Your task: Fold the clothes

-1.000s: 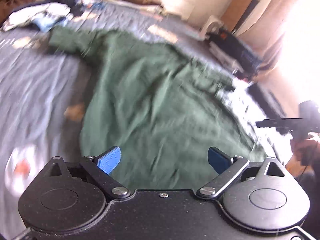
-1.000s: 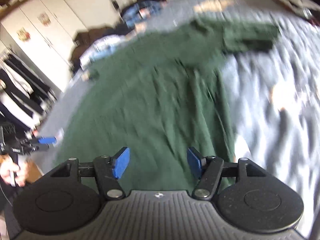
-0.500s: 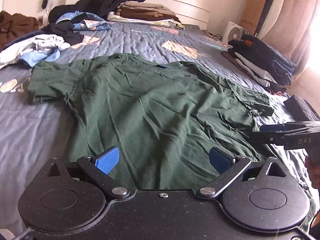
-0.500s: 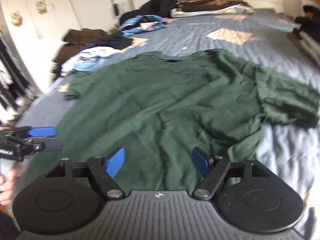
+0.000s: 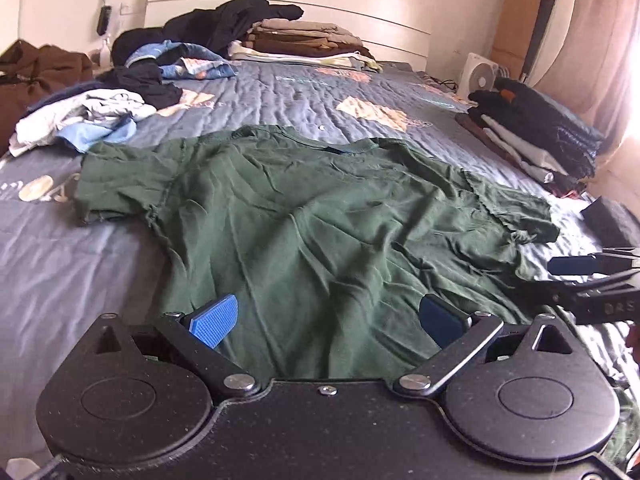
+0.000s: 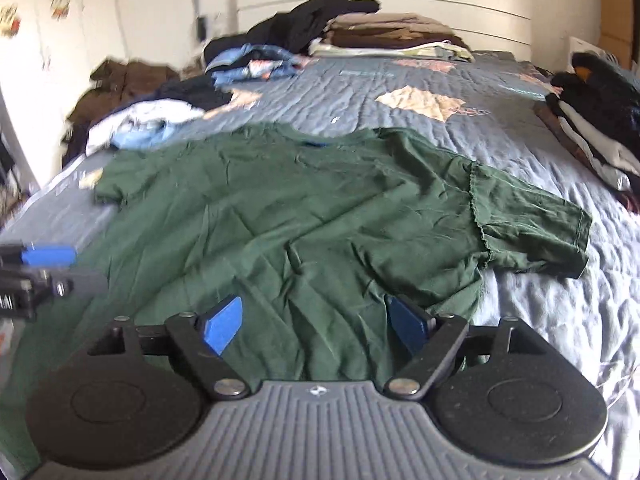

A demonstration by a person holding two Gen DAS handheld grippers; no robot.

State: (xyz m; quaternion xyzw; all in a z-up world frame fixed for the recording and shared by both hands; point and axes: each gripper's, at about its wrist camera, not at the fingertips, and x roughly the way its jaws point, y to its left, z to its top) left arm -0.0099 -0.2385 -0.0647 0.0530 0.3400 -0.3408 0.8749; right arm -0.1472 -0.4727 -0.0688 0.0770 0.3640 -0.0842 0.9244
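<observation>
The fingers of the left gripper [image 5: 326, 320] stand wide apart over the near hem of the shirt [image 5: 312, 216], with cloth below them but nothing pinched. The fingers of the right gripper [image 6: 316, 324] are opening, also with nothing between them; green cloth lies beneath.

The shirt lies spread flat but rumpled on the bed [image 5: 304, 92], collar at the far end and hem at the near edge, so its long axis runs straight away from both grippers. One sleeve reaches out left, the other right. Each gripper hangs over its own side of the hem, the left one nearer the left sleeve and the right one nearer the right sleeve [image 6: 532, 228]. Whichever side is folded first, the hand on that side looks better placed. Loose clothes [image 5: 92, 120] lie far left and folded stacks [image 5: 536, 132] far right.
</observation>
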